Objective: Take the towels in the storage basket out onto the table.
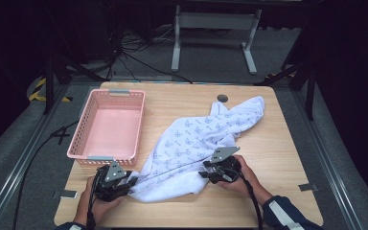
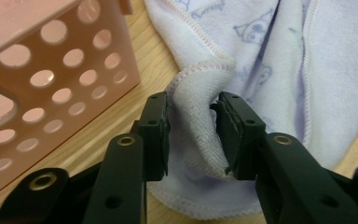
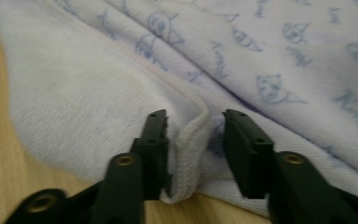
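Note:
A white towel with a pale blue print lies rumpled across the middle of the wooden table, running from the far right toward the near edge. At its near left corner, my left gripper holds a bunched fold. In the left gripper view the fold of towel fills the gap and both pads of the left gripper press on it. My right gripper is at the towel's near right edge. In the right gripper view the hem of the towel leans on one pad of the right gripper, clear of the other.
A pink perforated basket with nothing in it stands at the table's left, its near wall close beside my left gripper. A small round hole sits near the table's far edge. A white frame stands on the floor beyond.

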The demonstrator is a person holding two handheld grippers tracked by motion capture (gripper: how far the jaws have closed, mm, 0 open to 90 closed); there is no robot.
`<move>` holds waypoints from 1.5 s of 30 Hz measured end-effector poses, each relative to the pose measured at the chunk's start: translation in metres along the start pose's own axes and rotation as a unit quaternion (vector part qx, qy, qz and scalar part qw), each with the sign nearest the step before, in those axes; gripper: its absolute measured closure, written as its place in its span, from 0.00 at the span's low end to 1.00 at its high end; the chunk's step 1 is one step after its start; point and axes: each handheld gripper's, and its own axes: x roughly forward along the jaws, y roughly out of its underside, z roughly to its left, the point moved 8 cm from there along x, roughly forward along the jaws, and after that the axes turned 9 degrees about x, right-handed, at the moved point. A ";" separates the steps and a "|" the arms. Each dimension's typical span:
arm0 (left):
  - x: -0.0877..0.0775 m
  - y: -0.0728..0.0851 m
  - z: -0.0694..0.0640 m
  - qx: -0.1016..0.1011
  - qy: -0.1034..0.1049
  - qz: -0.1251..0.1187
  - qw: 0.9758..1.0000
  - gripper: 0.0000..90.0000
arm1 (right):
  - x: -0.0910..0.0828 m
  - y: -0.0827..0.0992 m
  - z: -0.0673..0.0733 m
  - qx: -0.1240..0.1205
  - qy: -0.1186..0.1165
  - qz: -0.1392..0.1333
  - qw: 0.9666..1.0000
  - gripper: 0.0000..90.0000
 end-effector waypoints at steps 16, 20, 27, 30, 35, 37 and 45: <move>-0.010 0.001 -0.020 0.014 0.074 -0.006 0.997 0.92 | -0.081 0.054 0.059 -0.077 -0.109 -0.002 0.991 0.94; -0.015 0.003 -0.037 0.032 0.092 -0.002 0.995 0.92 | -0.091 0.074 0.089 -0.105 -0.140 0.019 0.984 0.92; -0.031 -0.004 -0.045 0.021 0.093 -0.040 0.995 0.68 | -0.101 0.093 0.091 -0.089 -0.119 0.032 0.988 0.66; -0.036 -0.016 -0.041 0.026 0.072 -0.055 0.996 0.56 | -0.104 0.083 0.073 -0.047 -0.081 0.002 0.996 0.66; -0.033 -0.040 -0.036 0.029 0.065 -0.073 0.995 0.42 | -0.108 0.058 0.015 0.017 0.003 -0.055 0.998 0.60; -0.021 -0.053 -0.037 0.047 0.067 -0.069 0.994 0.42 | -0.116 0.050 0.009 0.021 -0.023 -0.076 0.997 0.59; 0.030 -0.055 -0.032 0.047 0.065 -0.002 0.997 0.56 | -0.087 0.019 -0.072 0.090 0.115 -0.074 0.987 0.51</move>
